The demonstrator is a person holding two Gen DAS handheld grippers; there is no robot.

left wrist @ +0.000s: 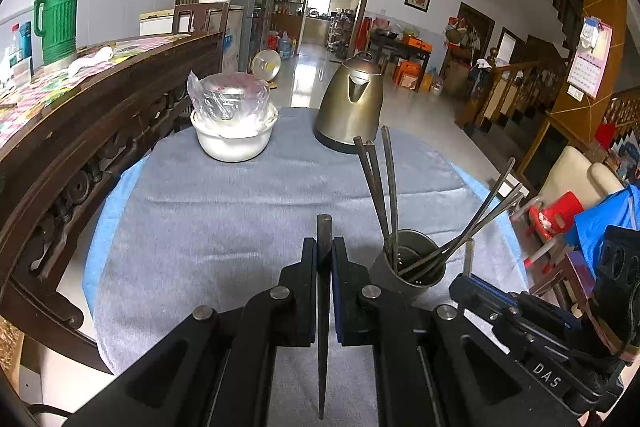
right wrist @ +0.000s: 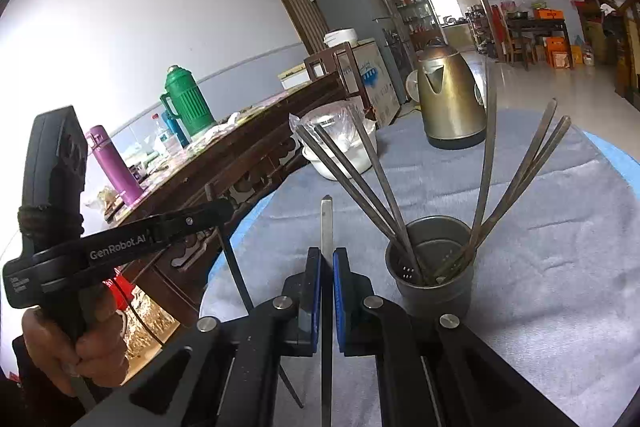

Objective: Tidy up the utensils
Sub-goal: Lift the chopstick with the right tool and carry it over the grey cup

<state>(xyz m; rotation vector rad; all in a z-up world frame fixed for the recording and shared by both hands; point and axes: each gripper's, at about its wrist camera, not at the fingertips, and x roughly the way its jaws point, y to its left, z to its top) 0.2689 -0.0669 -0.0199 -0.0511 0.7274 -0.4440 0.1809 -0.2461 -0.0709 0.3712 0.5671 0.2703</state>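
Left gripper (left wrist: 324, 259) fingers clamping dark chopstick (left wrist: 324, 307), long axis running along fingers, blunt end forward. Right gripper (right wrist: 327, 267) fingers clamping pale chopstick (right wrist: 327, 227) likewise. Metal holder (left wrist: 410, 261) standing on tabletop (left wrist: 224, 211), just right-forward of both, nearer right gripper, already holding chopsticks leaning outward.

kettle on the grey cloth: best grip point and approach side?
Take the kettle by the arched handle on its lid, coming from above. Its body is wide, smooth and tapered, likely too broad for the jaws. Both grippers are shut on chopsticks now, so one must be freed first.
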